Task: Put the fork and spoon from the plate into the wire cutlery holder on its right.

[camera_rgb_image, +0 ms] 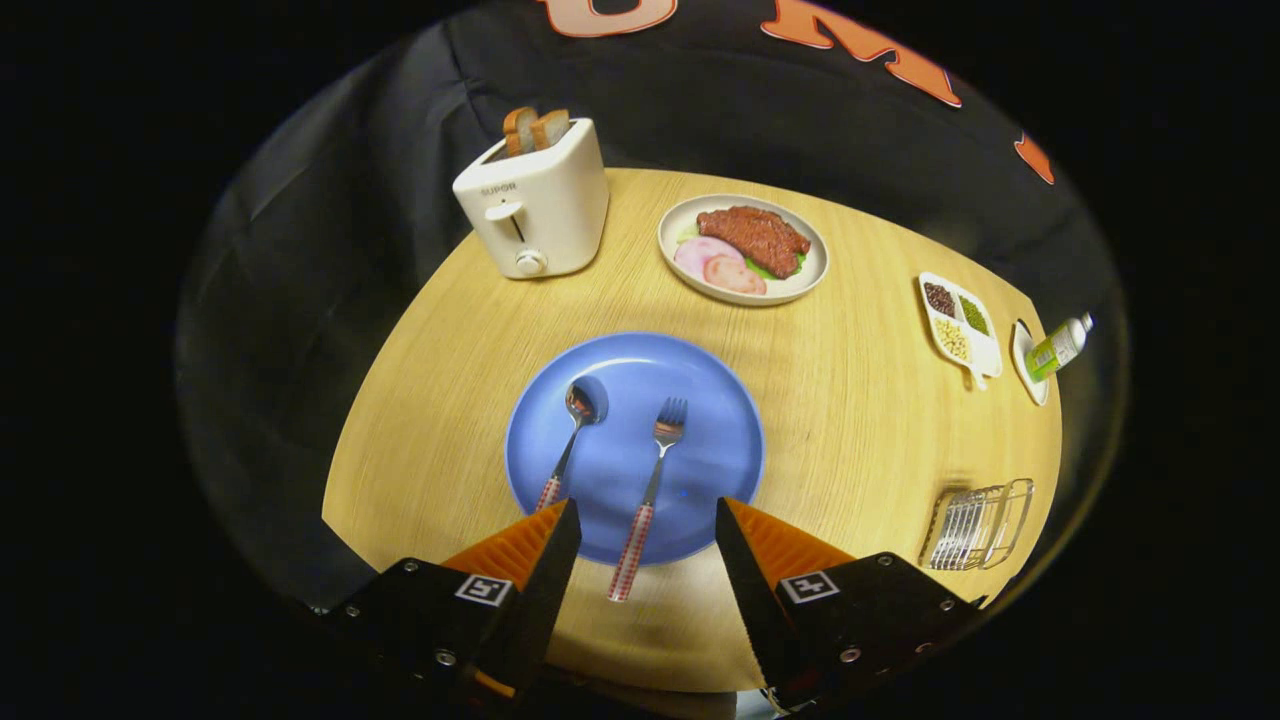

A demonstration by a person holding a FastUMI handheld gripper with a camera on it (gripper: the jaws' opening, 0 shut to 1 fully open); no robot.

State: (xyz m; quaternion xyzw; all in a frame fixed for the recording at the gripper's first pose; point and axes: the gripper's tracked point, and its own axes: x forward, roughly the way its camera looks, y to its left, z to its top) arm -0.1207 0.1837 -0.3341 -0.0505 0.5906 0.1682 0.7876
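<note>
- The toaster (535, 205) at the far side of the worktop (860, 400) carries the brand word "SUPOR" in small grey capitals on its front, above the lever slot.
- The small bottle (1058, 346) lying on a dish (1024, 365) has a green label; its print is too small to read.
- Each finger of the gripper (647, 525) bears a square black-and-white marker, a pattern without letters.

The tongs (647, 512) hang with both fingers spread wide apart, gripping nothing.
</note>
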